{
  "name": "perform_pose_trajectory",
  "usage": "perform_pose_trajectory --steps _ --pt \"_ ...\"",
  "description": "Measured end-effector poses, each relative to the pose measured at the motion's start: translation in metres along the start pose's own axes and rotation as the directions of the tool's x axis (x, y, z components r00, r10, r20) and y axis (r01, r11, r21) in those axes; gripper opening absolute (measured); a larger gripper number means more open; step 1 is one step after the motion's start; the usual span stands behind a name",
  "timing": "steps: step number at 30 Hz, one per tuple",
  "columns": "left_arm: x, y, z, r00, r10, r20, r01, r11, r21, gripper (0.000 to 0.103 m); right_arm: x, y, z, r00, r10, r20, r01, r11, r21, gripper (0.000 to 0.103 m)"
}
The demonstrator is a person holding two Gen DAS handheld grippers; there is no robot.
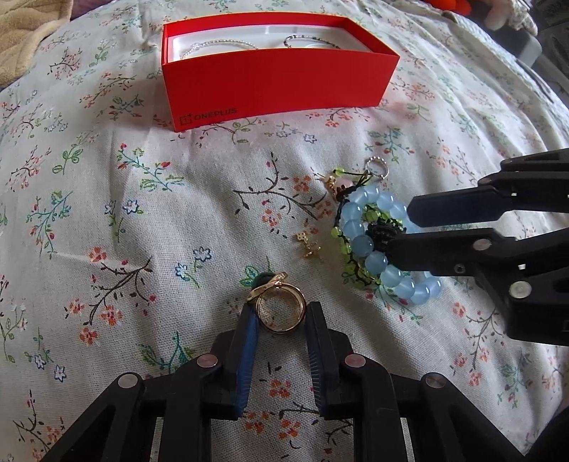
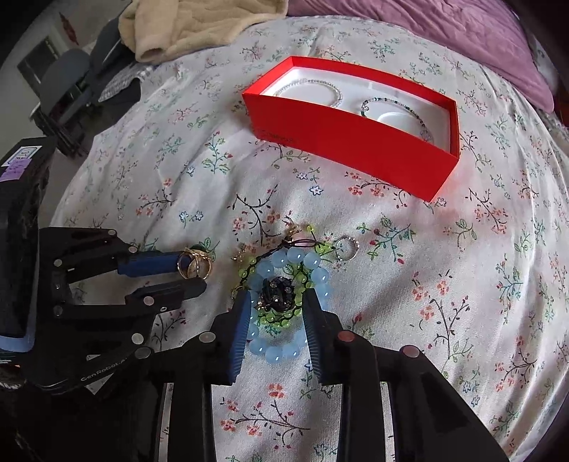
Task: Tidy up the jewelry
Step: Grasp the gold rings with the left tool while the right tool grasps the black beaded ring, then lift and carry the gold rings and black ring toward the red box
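A: Pinching the gold ring [image 1: 281, 312], your left gripper [image 1: 281, 321] has it by its stiff, slippery band on the floral sheet [image 1: 142, 220].

B: And mine on the right?

A: Your right gripper [image 2: 275, 312] clamps the black beaded ring [image 2: 277, 295] inside the loose blue bracelet [image 2: 284, 350]; carry them to the red box [image 2: 355, 152] beyond.

Floral bedsheet [image 2: 462, 284], beige blanket [image 2: 185, 28] — purple quilt [image 2: 444, 28], dark chair [image 2: 67, 78], daylight
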State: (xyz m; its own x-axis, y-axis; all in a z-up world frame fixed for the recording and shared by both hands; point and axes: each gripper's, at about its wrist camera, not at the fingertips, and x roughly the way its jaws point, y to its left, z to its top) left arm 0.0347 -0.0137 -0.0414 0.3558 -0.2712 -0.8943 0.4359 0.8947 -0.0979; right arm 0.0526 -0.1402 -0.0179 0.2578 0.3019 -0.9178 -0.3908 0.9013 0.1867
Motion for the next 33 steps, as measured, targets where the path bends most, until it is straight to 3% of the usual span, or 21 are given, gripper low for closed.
perform_pose_trajectory --steps 2,5,22,33 --pt "0.0 0.0 0.0 1.0 0.001 0.0 -0.001 1.0 0.001 0.021 0.006 0.001 0.002 1.0 -0.002 -0.01 0.002 1.0 0.0 0.031" --pt "0.0 0.0 0.0 1.0 0.003 0.001 -0.003 1.0 0.003 0.021 0.009 0.0 0.005 1.0 -0.003 -0.011 0.003 1.0 0.002 0.021" --pt "-0.011 0.0 0.003 1.0 0.015 0.011 -0.014 1.0 -0.013 0.021 -0.012 -0.005 0.005 1.0 -0.015 0.013 0.015 1.0 0.016 0.021" --pt "-0.032 0.006 0.032 0.995 0.046 0.086 -0.043 0.998 -0.041 0.021 -0.038 -0.023 0.013 0.998 -0.017 0.067 0.012 0.997 0.078 0.021"
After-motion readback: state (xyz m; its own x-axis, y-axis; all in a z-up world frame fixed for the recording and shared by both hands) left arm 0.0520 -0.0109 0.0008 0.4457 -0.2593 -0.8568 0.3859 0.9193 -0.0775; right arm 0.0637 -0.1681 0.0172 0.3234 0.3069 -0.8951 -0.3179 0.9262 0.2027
